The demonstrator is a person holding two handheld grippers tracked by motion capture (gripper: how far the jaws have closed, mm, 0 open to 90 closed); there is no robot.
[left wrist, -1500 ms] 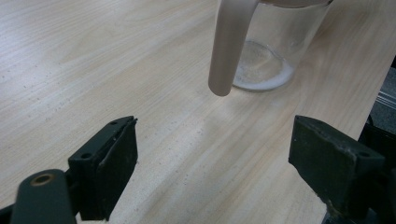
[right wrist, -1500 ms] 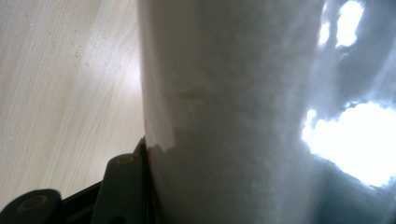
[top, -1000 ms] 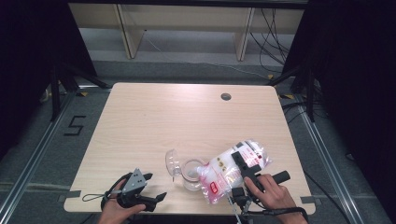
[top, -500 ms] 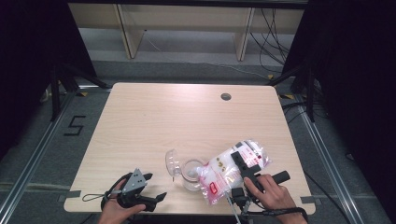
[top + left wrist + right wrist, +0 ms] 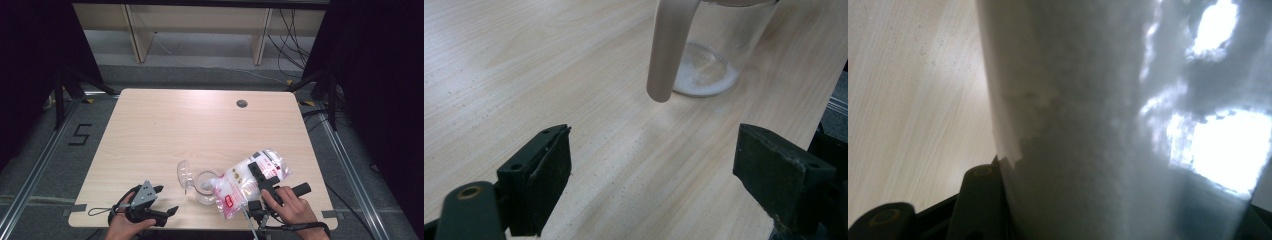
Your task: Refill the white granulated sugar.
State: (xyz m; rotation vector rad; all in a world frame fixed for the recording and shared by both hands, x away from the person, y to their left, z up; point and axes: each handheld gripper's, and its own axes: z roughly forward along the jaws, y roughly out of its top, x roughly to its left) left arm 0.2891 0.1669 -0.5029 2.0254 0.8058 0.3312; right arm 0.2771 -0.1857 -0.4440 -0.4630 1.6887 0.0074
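A clear plastic bag of white powder (image 5: 235,187) with a red label hangs tilted over a glass jug (image 5: 202,187) near the table's front edge. My right gripper (image 5: 257,172) is shut on the bag, whose white bulk (image 5: 1098,125) rises between its jaws in the right gripper view. The jug (image 5: 716,50) has a pale handle (image 5: 669,50) and a thin layer of white powder (image 5: 704,82) at its bottom. My left gripper (image 5: 166,200) rests open at the front left, left of the jug, and holds nothing (image 5: 651,170).
The light wooden table (image 5: 200,125) has a round cable hole (image 5: 242,103) at the back right. The jug's clear lid (image 5: 184,172) stands open on its left side. Shelf legs and cables are on the floor behind the table.
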